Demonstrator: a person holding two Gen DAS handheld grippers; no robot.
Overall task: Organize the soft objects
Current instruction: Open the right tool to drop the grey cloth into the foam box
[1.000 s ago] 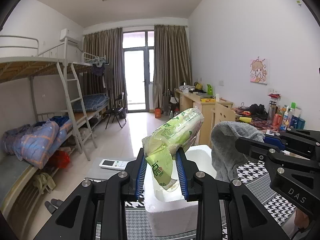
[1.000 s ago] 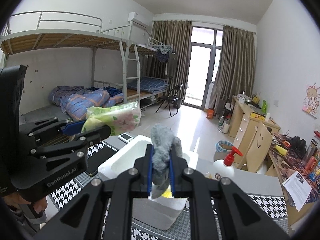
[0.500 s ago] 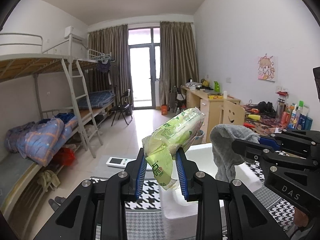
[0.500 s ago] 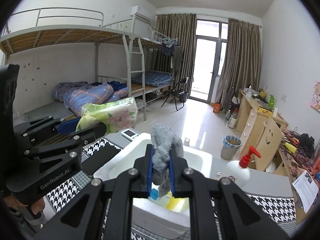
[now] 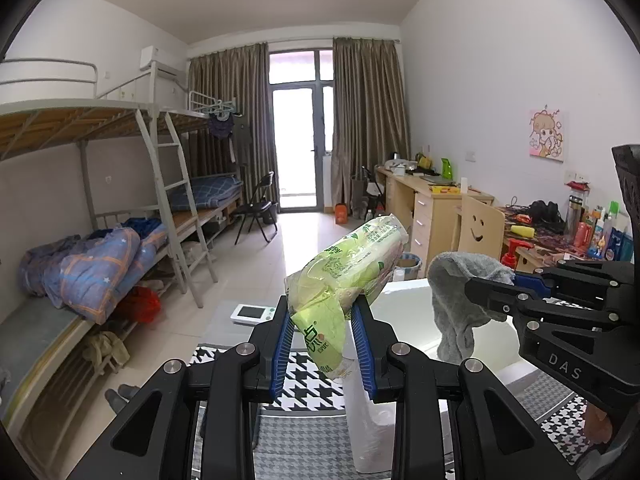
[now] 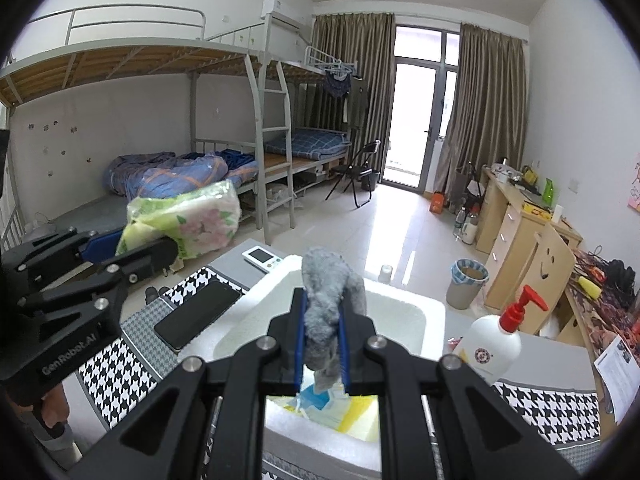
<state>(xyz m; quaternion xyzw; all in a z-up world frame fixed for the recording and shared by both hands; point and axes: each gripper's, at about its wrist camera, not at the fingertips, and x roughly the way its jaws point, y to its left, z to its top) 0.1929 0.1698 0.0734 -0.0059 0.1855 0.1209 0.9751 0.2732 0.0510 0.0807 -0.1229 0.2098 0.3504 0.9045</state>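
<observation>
My left gripper [image 5: 323,344] is shut on a green plastic tissue pack [image 5: 348,272], which sticks up and to the right from the jaws; the right wrist view shows the same tissue pack [image 6: 184,220] at the left. My right gripper [image 6: 322,344] is shut on a grey fluffy cloth [image 6: 330,296], and that grey cloth [image 5: 456,300] hangs at the right in the left wrist view. Both are held over a white foam box [image 6: 256,316]. Blue and yellow soft items [image 6: 324,404] lie on the box's floor under the cloth.
A houndstooth mat [image 6: 116,376] covers the table. On it lie a black phone [image 6: 196,314] and a white remote [image 6: 262,258] left of the box, and a white pump bottle [image 6: 492,340] stands to its right. Bunk beds [image 5: 100,248], a desk [image 5: 432,200] and a chair lie beyond.
Both grippers have moved forward and a little down over the foam box, each keeping its hold. The box's inside and the items in it have come into the right wrist view.
</observation>
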